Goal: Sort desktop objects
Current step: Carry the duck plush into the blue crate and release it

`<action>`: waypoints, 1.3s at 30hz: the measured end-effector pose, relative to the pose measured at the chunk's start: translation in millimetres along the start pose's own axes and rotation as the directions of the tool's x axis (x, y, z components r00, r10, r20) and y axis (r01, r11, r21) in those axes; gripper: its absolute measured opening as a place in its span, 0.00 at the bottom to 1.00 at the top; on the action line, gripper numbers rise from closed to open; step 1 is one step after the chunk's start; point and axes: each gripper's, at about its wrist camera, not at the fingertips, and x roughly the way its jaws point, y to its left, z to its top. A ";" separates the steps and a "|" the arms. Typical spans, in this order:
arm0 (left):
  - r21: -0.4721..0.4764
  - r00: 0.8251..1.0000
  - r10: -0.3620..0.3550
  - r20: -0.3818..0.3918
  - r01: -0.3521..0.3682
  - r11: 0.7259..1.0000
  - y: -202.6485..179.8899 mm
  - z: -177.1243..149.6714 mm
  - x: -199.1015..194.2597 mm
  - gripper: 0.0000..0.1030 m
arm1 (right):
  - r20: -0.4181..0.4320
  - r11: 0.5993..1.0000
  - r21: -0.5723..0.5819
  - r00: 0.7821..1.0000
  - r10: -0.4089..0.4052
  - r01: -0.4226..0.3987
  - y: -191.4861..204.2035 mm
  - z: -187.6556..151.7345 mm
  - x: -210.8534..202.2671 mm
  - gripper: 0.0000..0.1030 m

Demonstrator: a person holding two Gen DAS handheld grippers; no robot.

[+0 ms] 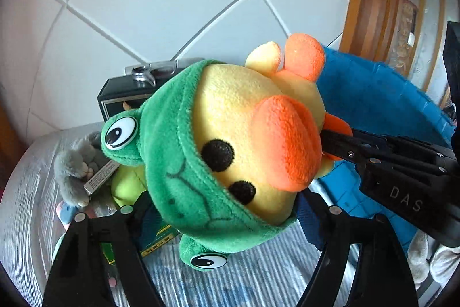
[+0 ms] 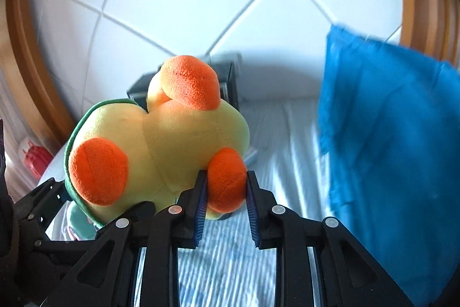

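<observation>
A yellow plush duck (image 1: 244,117) with an orange beak and a green frog hood (image 1: 169,163) hangs in the air above the striped tablecloth (image 1: 253,275). My left gripper (image 1: 227,209) is shut on its hooded head, a finger on either side. My right gripper (image 1: 333,144) comes in from the right. In the right wrist view the right gripper (image 2: 227,187) is shut on one orange foot (image 2: 227,177) of the plush duck (image 2: 178,140), with the blue pads (image 2: 201,206) pressing its sides. The duck's back is hidden.
A blue fabric bin (image 1: 373,97) (image 2: 396,134) stands to the right. Behind the duck is a black box with a metal flask (image 1: 129,88). A grey plush (image 1: 74,166), a yellow-green toy (image 1: 126,183) and a green box (image 1: 161,238) lie at the left. A white tiled wall is behind.
</observation>
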 end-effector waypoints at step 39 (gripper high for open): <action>0.155 0.953 -0.241 -0.186 0.270 0.950 -386.6 120.1 37.2 0.86 | 0.003 0.929 0.209 0.950 -0.311 0.304 -336.0 5.4 -198.3 0.35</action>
